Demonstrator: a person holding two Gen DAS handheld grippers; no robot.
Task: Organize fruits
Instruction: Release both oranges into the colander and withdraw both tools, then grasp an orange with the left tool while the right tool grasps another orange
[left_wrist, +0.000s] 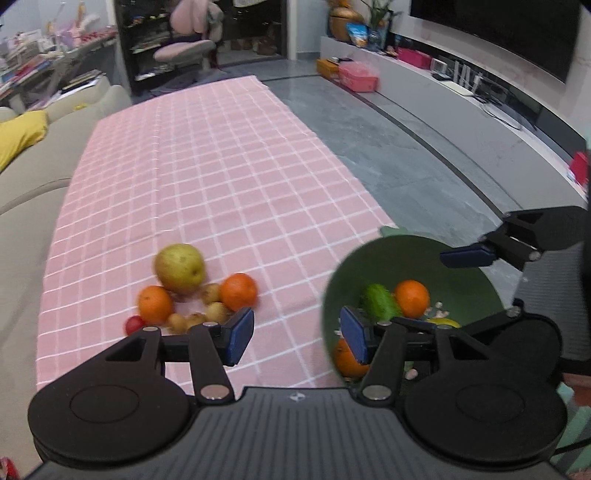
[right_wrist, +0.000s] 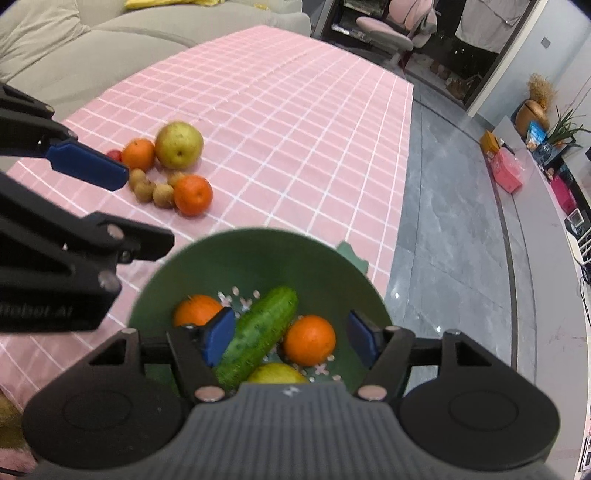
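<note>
A green bowl (right_wrist: 258, 254) stands at the near right edge of the pink checked cloth. In it lie a cucumber (right_wrist: 262, 332), two oranges (right_wrist: 310, 339) and a yellow fruit (right_wrist: 277, 373). My right gripper (right_wrist: 291, 338) hangs open just above the bowl, its pads on either side of the cucumber and one orange. My left gripper (left_wrist: 297, 334) is open and empty over the cloth, between the bowl (left_wrist: 406, 254) and a loose pile. The pile holds a pear (left_wrist: 180, 267), two oranges (left_wrist: 239, 291), several small brown fruits (left_wrist: 216, 312) and a small red fruit (left_wrist: 133, 325).
A beige sofa (left_wrist: 33, 173) runs along the table's left side. The grey floor (left_wrist: 388, 147) drops off on the right past the cloth's edge, with a long shelf (left_wrist: 461, 96) and pink boxes (left_wrist: 357, 75) beyond. An office chair (left_wrist: 184, 48) stands at the far end.
</note>
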